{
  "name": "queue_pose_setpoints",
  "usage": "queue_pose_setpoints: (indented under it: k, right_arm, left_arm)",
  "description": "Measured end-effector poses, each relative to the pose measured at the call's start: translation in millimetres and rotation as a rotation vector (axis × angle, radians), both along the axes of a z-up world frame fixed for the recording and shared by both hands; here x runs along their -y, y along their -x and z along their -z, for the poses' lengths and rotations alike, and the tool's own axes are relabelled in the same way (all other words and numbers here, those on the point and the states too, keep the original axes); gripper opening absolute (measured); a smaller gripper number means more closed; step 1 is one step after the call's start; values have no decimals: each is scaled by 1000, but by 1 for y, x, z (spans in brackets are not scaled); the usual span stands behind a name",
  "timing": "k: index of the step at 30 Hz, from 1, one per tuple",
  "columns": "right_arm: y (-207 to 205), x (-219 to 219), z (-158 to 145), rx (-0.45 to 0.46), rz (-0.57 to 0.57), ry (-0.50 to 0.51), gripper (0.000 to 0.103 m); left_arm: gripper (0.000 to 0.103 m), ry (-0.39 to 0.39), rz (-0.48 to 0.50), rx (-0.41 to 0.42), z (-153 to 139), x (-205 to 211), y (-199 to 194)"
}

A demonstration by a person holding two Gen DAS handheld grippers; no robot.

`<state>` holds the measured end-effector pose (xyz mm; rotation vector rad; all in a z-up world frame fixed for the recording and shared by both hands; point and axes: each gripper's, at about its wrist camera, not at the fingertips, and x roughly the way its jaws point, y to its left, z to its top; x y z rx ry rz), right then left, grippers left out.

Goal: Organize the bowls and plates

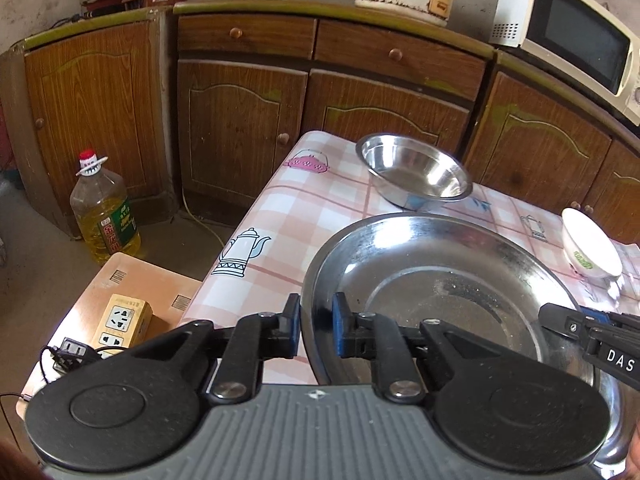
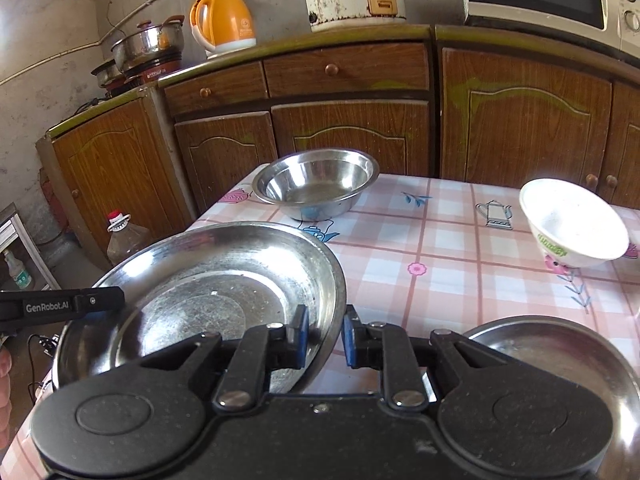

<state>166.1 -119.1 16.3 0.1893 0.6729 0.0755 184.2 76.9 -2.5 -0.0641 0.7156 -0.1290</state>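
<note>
Gripping the large steel plate (image 1: 432, 280) by opposite rims, I hold it above the checked tablecloth (image 2: 440, 248): my left gripper (image 1: 316, 320) is clamped on its left rim, my right gripper (image 2: 326, 334) on its right rim. Ahead, a steel bowl (image 2: 316, 188) sits near the table's far edge. A second steel plate (image 2: 560, 352) lies just beside my right gripper. A white bowl (image 2: 572, 224) stands well to the right. Brown cabinets (image 2: 352, 136) close the background. An oil bottle (image 1: 105, 212) stands on the floor, left.

Steel plate (image 2: 208, 280) between hand-held gripper (image 2: 326, 336) pads
</note>
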Motion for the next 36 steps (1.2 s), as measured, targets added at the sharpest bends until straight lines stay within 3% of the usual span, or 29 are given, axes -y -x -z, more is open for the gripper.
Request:
queue_pose_setpoints:
  k: [5,19,36]
  right_arm:
    - [22,3,-19,32,5,8,23]
    - [78,7,-60,102,-4,2,23]
    - [157,40,-88,161,35,-28,23]
  left_arm:
    - [16,-35,-2,33,-16,9,21]
    - [17,-38,-28,52,-50,16,75]
    - [18,-30,4,65,-62,43,134]
